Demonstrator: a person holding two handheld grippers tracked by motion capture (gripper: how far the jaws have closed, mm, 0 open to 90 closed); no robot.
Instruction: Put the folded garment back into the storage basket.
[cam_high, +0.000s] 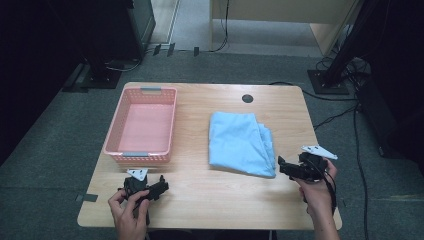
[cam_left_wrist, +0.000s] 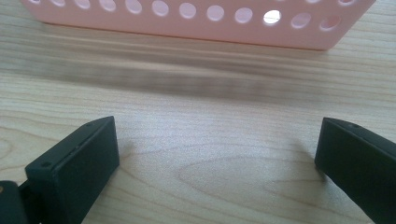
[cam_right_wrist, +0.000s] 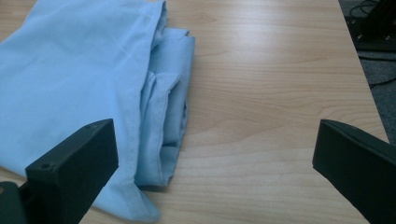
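Observation:
A folded light blue cloth (cam_high: 240, 142) lies on the wooden table (cam_high: 200, 195), right of centre. A pink perforated basket (cam_high: 142, 125) stands empty at the left. My left gripper (cam_high: 162, 186) rests low near the table's front left, just below the basket, held by a hand; in the left gripper view its jaws stand wide apart over bare wood, facing the basket's wall (cam_left_wrist: 187, 21). My right gripper (cam_high: 281, 165) is open beside the cloth's near right corner. In the right gripper view the cloth (cam_right_wrist: 84, 84) lies ahead and to the left, with its folded edge between the jaws.
A dark round cable hole (cam_high: 247, 98) sits near the table's far edge. Grey carpet surrounds the table, with cables (cam_high: 345, 112) and a stand base (cam_high: 327, 82) at the right and another base (cam_high: 102, 77) at the far left.

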